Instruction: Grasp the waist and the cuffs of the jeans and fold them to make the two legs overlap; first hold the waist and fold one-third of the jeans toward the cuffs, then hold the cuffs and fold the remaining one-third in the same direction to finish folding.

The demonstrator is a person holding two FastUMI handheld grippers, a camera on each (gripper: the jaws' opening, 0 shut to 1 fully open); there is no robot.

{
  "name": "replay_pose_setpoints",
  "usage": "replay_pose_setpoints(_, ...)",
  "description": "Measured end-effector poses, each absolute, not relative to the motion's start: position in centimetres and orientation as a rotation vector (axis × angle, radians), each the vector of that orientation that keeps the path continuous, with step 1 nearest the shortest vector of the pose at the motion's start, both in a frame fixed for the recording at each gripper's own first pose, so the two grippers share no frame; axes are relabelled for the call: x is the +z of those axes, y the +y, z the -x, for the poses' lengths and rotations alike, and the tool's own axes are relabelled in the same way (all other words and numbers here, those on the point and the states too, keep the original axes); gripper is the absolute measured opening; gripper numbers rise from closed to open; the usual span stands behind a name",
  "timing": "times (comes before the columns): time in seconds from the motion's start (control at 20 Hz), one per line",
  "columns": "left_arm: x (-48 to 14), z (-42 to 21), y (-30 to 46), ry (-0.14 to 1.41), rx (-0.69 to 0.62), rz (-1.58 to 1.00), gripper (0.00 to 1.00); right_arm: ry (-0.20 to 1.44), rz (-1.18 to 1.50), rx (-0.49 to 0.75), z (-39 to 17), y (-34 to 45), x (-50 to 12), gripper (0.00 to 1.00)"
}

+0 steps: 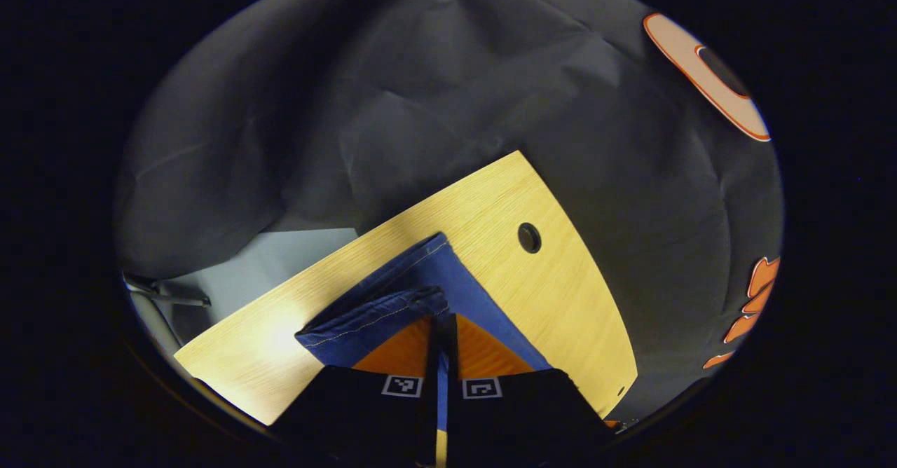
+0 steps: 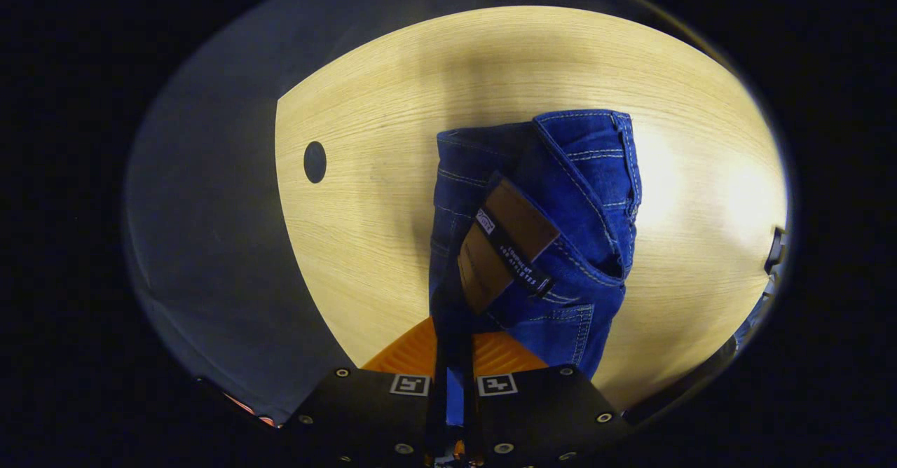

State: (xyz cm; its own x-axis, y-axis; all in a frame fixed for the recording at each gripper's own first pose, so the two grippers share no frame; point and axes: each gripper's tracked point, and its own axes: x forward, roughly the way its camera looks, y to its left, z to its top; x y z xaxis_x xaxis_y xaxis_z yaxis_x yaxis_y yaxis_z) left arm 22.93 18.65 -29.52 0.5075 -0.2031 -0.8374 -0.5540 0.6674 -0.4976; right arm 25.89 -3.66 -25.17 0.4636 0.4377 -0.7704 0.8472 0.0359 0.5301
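In the right gripper view we see the jeans (image 2: 553, 223) lying on the counter (image 2: 392, 104), their waist patch (image 2: 506, 244) ahead of our jaws, the counter's round hole (image 2: 315, 162) well to their left.

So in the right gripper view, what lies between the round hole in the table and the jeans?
Nothing: in the right gripper view the stretch between the round hole and the jeans is bare wooden table.

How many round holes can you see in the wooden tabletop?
1. The round hole lies near the tabletop's edge, beside the jeans; the denim may hide others.
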Motion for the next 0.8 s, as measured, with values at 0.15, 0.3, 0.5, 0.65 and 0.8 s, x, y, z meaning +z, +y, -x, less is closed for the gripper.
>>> replay_pose_setpoints(0.15, -28.4, -24.9, 18.7, 0.960, 0.237, 0.803, 0.24, 1.081, -1.626, -0.412, -26.9, -4.3, -23.5, 0.18)
replay_pose_setpoints(0.3, -27.0, -25.6, 19.0, 0.898, 0.243, 0.767, 0.43, 0.910, -1.668, -0.348, -29.5, -6.1, -20.8, 0.28)
replay_pose_setpoints(0.5, -23.8, -26.1, 17.1, 0.815, 0.155, 0.773, 0.61, 0.824, -1.586, -0.338, -28.9, -7.9, -19.4, 0.35)
replay_pose_setpoints(0.65, -20.0, -25.9, 16.1, 0.703, 0.094, 0.676, 0.85, 0.807, -1.472, -0.318, -27.2, -9.3, -18.8, 0.45)
replay_pose_setpoints(0.8, -16.6, -25.1, 14.4, 0.621, 0.045, 0.573, 0.95, 0.810, -1.327, -0.312, -25.0, -9.7, -20.2, 0.64)
